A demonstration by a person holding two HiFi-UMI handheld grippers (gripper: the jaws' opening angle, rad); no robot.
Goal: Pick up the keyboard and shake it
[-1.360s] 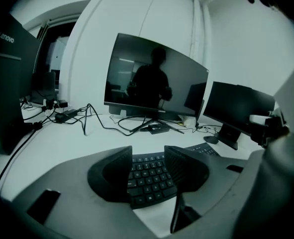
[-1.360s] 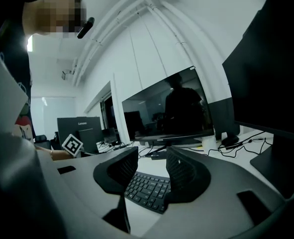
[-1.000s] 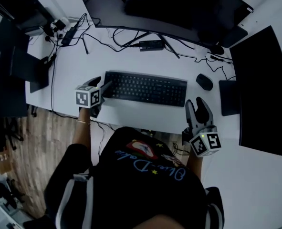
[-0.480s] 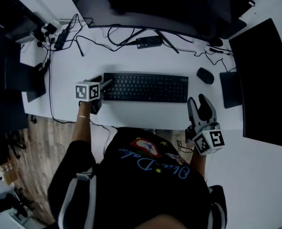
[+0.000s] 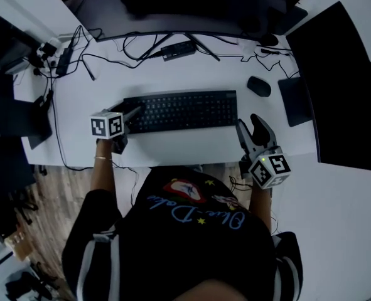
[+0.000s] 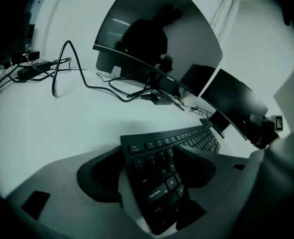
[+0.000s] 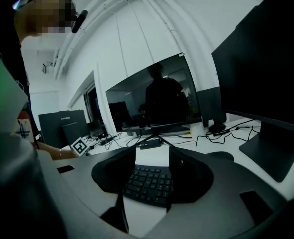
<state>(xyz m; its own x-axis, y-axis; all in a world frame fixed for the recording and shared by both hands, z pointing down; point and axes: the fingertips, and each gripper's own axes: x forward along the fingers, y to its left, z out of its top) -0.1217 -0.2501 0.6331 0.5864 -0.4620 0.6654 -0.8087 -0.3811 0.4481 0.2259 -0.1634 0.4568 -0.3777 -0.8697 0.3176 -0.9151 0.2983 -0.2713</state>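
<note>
The flat black plastic keyboard (image 5: 182,110) lies near the white desk's (image 5: 172,74) front edge. It is probably light, rigid and smooth, best gripped at its short ends. The left gripper (image 5: 134,113), jaws just opening, straddles the left end unclamped. The right gripper (image 5: 250,123), also opening, holds nothing beside the right end.

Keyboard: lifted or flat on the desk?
Flat on the desk. In the head view the keyboard lies level on the desk, and the left gripper view shows no tilt or gap beneath it.
</note>
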